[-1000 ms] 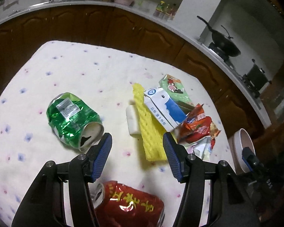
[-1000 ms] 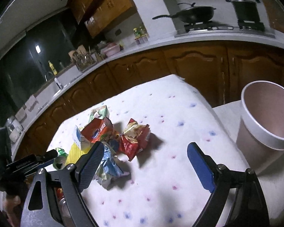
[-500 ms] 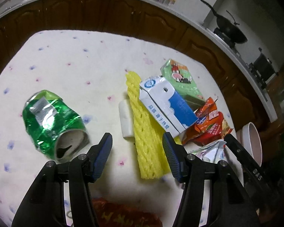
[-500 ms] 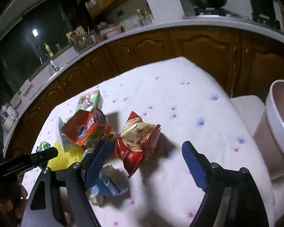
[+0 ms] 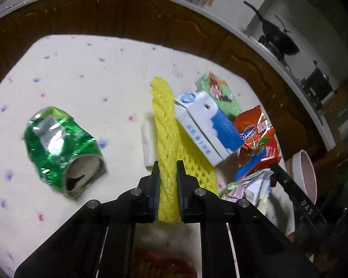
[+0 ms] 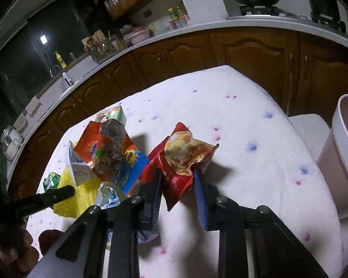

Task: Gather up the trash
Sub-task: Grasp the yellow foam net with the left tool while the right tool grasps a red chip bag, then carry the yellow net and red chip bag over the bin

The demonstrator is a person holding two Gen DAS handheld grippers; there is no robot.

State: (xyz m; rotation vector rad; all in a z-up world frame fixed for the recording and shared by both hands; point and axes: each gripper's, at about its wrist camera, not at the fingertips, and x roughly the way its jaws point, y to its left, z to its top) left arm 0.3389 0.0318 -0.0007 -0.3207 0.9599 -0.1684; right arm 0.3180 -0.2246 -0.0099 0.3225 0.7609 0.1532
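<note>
- Yellow foam net point(image 5: 167, 139) now sits pinched between the fingers of the left gripper point(image 5: 168, 170) in the left wrist view; half a second ago those fingers stood wide apart above it, so they have just closed on its near end.
- The net still lies along the table point(image 5: 81, 74), its far part under the milk carton point(image 5: 206, 125), with a small white block point(image 5: 148, 143) just beside it. Lifting will likely drag or tip the carton.
- The green can point(image 5: 60, 148) lies well apart to the left, untouched, and has slid outward in the view as the gripper came down and forward.
- In the right wrist view, the right gripper point(image 6: 177, 178) has narrowed from a wide gape to a close clamp on the red chip bag point(image 6: 183, 162), whose lower part hangs between the fingers.
- The orange wrapper point(image 6: 106, 148) and a crumpled pale bag point(image 6: 111, 194) remain on the table just left of it.
- The bin point(image 6: 343, 153) stands off the table's right edge, open-topped and near.
- Judged from this, both hands have secured a piece at once; the next step would be carrying each to the bin, the right hand having the shorter trip.
</note>
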